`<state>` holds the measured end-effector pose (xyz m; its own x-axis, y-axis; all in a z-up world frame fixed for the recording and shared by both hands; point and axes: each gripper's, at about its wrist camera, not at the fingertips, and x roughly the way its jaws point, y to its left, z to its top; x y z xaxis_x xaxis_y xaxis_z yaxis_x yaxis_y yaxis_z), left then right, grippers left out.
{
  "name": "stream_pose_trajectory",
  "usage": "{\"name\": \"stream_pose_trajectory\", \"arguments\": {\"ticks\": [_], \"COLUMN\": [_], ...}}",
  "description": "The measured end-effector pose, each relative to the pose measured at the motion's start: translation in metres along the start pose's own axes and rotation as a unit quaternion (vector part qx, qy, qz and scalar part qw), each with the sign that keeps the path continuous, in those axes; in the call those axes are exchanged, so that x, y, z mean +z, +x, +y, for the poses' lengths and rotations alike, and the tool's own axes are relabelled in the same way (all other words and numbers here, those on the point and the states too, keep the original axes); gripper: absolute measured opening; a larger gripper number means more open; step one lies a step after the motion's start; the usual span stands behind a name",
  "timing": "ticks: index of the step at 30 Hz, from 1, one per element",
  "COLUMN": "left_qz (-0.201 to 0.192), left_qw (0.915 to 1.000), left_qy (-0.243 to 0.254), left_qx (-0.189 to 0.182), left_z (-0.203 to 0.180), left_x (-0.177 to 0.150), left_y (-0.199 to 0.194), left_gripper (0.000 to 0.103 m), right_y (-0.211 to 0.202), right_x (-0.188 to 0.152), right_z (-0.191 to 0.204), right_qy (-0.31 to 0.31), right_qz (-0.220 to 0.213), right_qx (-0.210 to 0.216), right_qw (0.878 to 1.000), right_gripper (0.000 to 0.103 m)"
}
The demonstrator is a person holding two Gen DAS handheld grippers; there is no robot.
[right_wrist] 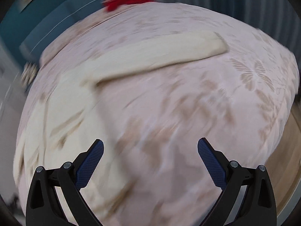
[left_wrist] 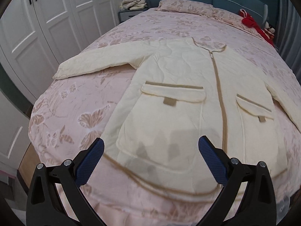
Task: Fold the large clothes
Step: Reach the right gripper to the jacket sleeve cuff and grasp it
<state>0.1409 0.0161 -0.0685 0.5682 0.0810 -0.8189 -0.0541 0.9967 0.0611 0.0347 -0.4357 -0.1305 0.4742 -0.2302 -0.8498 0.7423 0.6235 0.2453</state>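
A cream quilted jacket (left_wrist: 178,86) with tan zipper and two flap pockets lies flat, front up, on the pink bed (left_wrist: 79,101). Its left sleeve (left_wrist: 97,60) stretches out toward the wardrobe side. My left gripper (left_wrist: 151,144) is open and empty, above the jacket's lower hem. In the blurred right wrist view the jacket's other sleeve (right_wrist: 169,50) stretches across the bed to the right, and the jacket body (right_wrist: 56,116) lies at the left. My right gripper (right_wrist: 150,145) is open and empty over bare bedspread (right_wrist: 188,113), below the sleeve.
White wardrobe doors (left_wrist: 47,18) stand left of the bed. A nightstand with folded cream clothes (left_wrist: 133,1) is at the far left corner. A pillow (left_wrist: 188,5) and red cloth (left_wrist: 252,22) lie at the teal headboard. Wooden floor (right_wrist: 282,150) shows past the bed's right edge.
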Motion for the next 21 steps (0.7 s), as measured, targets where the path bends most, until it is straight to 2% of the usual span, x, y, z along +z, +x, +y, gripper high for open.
{"name": "stream_pose_trajectory", "arguments": {"ticks": [3, 5, 7, 10, 13, 16, 18, 20, 21], "left_qz": [-0.013, -0.017, -0.011, 0.0, 0.016, 0.02, 0.022, 0.022, 0.02], "left_qw": [0.9997, 0.9995, 0.9995, 0.9997, 0.9998, 0.9996, 0.9995, 0.9996, 0.9997], "left_qy": [-0.012, -0.017, -0.017, -0.012, -0.002, 0.007, 0.011, 0.012, 0.013], "left_qx": [0.015, 0.023, 0.023, 0.02, 0.014, 0.019, 0.019, 0.011, 0.01], "left_z": [-0.004, -0.009, -0.015, -0.022, -0.031, -0.038, -0.042, -0.043, -0.044], "left_x": [0.014, 0.022, 0.031, 0.04, 0.046, 0.049, 0.051, 0.054, 0.056], "left_y": [0.018, 0.028, 0.043, 0.059, 0.075, 0.086, 0.092, 0.097, 0.098], "left_gripper": [0.098, 0.098, 0.098, 0.098, 0.098, 0.098, 0.098, 0.098, 0.098], "right_y": [0.028, 0.044, 0.064, 0.09, 0.109, 0.127, 0.131, 0.14, 0.144], "right_x": [0.047, 0.073, 0.097, 0.12, 0.133, 0.147, 0.156, 0.167, 0.171], "right_z": [-0.04, -0.058, -0.076, -0.1, -0.115, -0.125, -0.119, -0.111, -0.106], "right_qy": [0.06, 0.081, 0.101, 0.158, 0.199, 0.211, 0.195, 0.184, 0.182], "right_qz": [-0.022, -0.047, -0.053, -0.053, -0.056, -0.061, -0.08, -0.074, -0.068], "right_qx": [-0.013, -0.013, -0.028, -0.012, -0.015, -0.024, -0.026, -0.016, -0.015], "right_qw": [0.998, 0.996, 0.993, 0.986, 0.978, 0.975, 0.977, 0.98, 0.981], "right_gripper": [0.098, 0.098, 0.098, 0.098, 0.098, 0.097, 0.086, 0.046, 0.035]}}
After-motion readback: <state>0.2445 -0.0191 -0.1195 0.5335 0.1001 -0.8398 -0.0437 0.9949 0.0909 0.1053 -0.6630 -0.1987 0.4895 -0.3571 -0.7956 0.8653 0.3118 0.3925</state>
